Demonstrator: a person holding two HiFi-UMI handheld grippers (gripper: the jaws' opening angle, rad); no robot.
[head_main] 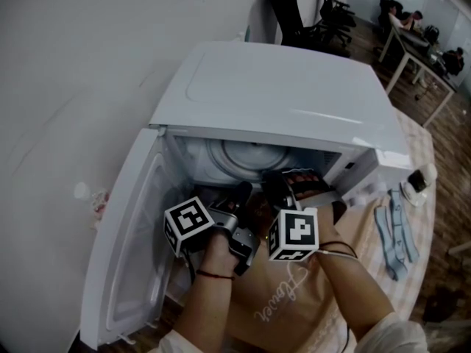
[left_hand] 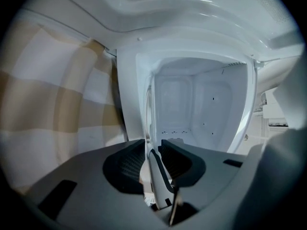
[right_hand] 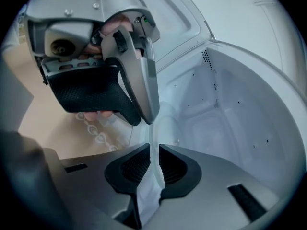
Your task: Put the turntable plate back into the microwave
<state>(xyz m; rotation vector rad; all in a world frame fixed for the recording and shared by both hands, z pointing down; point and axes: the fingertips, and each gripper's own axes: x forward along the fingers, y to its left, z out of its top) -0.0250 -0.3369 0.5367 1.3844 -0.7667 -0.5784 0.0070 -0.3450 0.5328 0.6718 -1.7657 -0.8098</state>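
Head view — left claw (left_hand: pixel 152 146), right claw (right_hand: pixel 152 150) each pinch turntable plate (right_hand: pixel 151 183) rim at open microwave (head_main: pixel 280 87).

Head view dim and greyish, soft sheen on the microwave (head_main: pixel 280 87) top, cavity in shadow, both gripper views brighter inside, black fisheye vignette bending the edges, turntable plate (right_hand: pixel 152 186) a blurry translucent smear between close-up jaws

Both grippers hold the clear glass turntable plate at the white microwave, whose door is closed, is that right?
No, the door of the white microwave is swung open, as the head view shows. The left gripper and right gripper do hold the clear glass turntable plate at it.
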